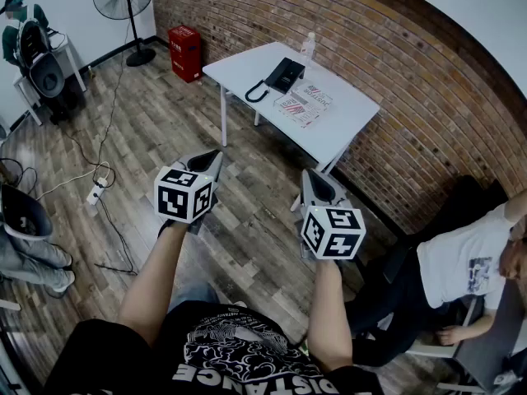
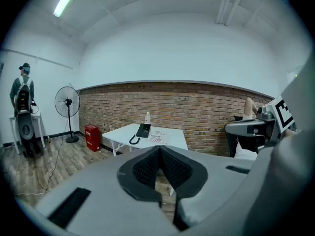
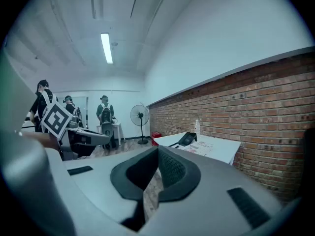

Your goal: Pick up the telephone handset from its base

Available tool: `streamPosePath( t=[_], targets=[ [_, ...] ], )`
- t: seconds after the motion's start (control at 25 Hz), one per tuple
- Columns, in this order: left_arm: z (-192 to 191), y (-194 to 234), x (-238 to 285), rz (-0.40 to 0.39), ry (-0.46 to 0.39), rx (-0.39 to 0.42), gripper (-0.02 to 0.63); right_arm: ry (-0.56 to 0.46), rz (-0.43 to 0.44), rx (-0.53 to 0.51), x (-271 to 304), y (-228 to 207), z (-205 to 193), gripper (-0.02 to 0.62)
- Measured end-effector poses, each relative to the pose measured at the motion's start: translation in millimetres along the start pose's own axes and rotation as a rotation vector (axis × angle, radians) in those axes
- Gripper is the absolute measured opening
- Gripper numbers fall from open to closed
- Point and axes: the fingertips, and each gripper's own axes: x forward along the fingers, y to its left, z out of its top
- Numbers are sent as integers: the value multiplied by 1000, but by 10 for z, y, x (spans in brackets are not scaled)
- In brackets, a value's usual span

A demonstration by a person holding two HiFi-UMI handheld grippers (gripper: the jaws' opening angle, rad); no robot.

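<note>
The left gripper (image 2: 160,149) has its jaws pressed together at the tips with nothing between them, and the right gripper (image 3: 158,149) is closed and empty in the same way. Both hang side by side over the wooden floor (image 1: 247,229), touching nothing. Well ahead of them, the telephone handset (image 1: 277,73) lies on its base (image 1: 291,74) on the white table (image 1: 350,109).

The left tool (image 2: 160,147), jaws together, faces the distant telephone (image 2: 143,130) on the table (image 2: 118,132).
</note>
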Motion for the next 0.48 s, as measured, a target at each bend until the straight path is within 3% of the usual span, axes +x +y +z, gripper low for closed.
streamPosePath(
  t=[0.48],
  targets=[
    [1, 222, 220, -9, -1, -21, 8, 14, 14, 30, 288, 29, -42, 0]
  ],
)
